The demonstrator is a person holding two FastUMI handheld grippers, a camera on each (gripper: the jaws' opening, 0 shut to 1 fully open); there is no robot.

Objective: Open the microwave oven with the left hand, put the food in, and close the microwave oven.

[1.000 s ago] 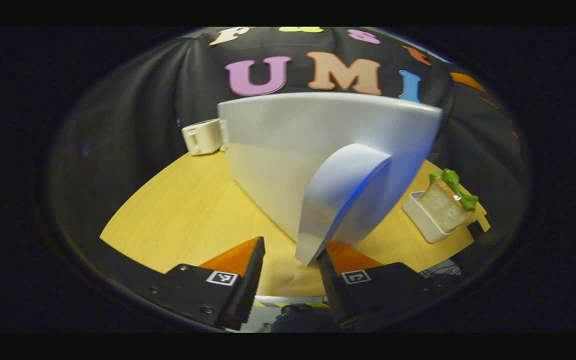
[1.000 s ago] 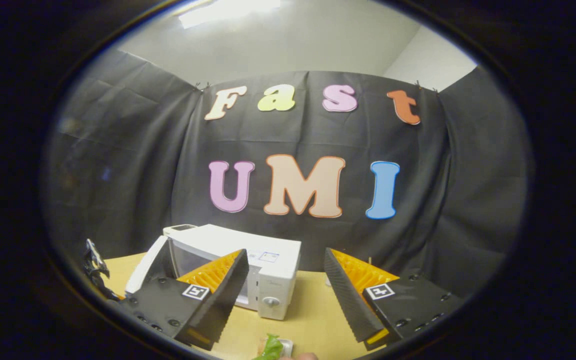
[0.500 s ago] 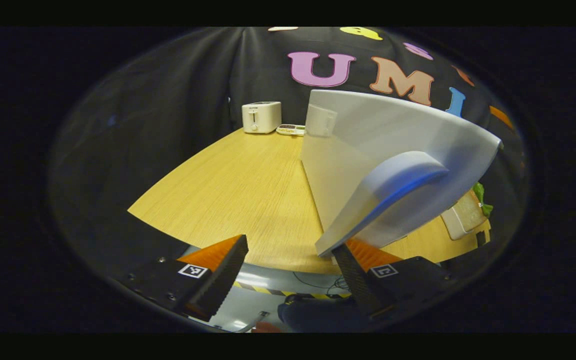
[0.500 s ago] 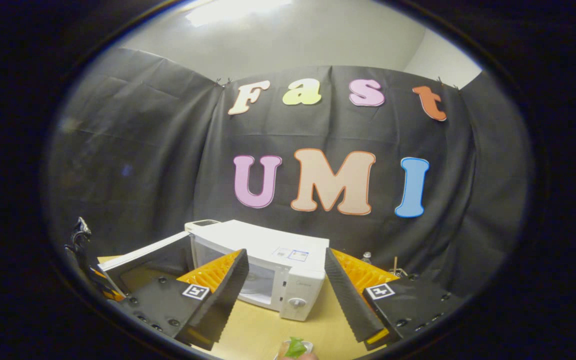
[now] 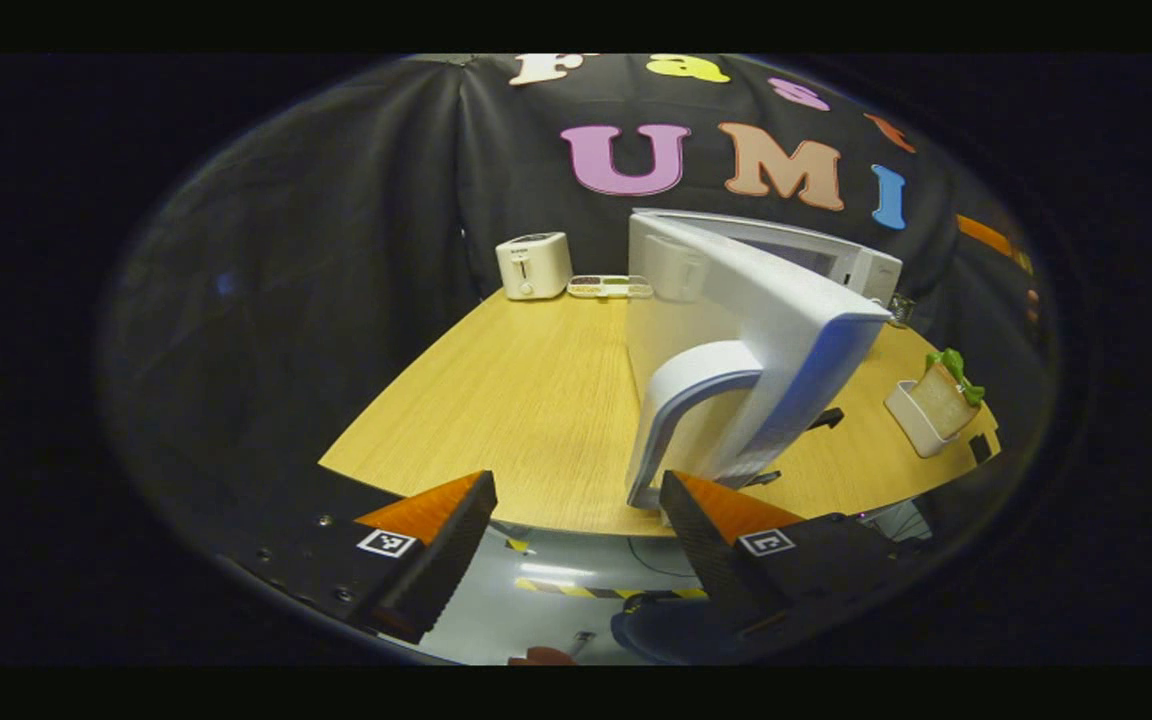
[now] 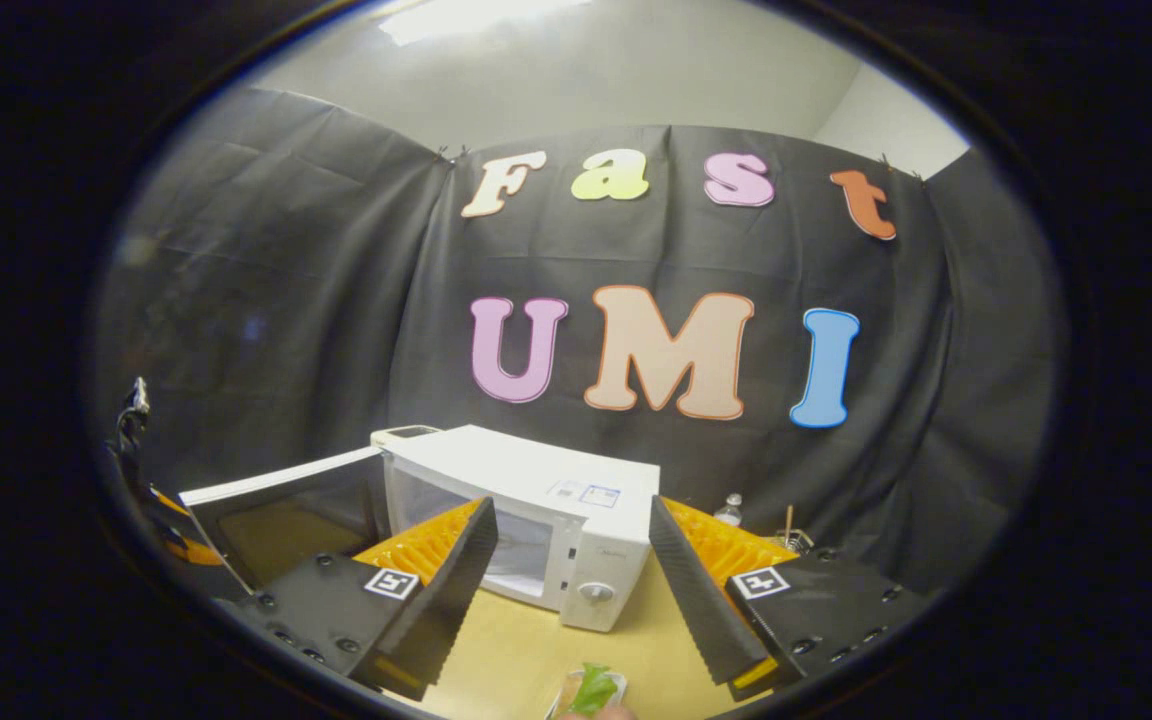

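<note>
The left gripper (image 5: 576,520) is spread wide and holds nothing; the door handle (image 5: 681,400) rises just beyond its right finger. The microwave door (image 5: 736,320) stands swung open on the table (image 5: 516,390). The food (image 5: 941,395) sits in a white tray, right of the door. The right gripper (image 6: 571,570), also wide and empty, hovers facing the microwave (image 6: 556,510), with the food (image 6: 591,690) just below it.

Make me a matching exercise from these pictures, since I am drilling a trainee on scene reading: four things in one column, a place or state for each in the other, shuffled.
Things:
1. microwave door
2. toaster
3. sandwich
4. left gripper

Places or states:
A. in a white tray near the table's right edge
B. swung wide open
C. at the far end of the table, by the black cloth
D. open, holding nothing, near the door handle

Pairs: 1-B, 2-C, 3-A, 4-D
</note>
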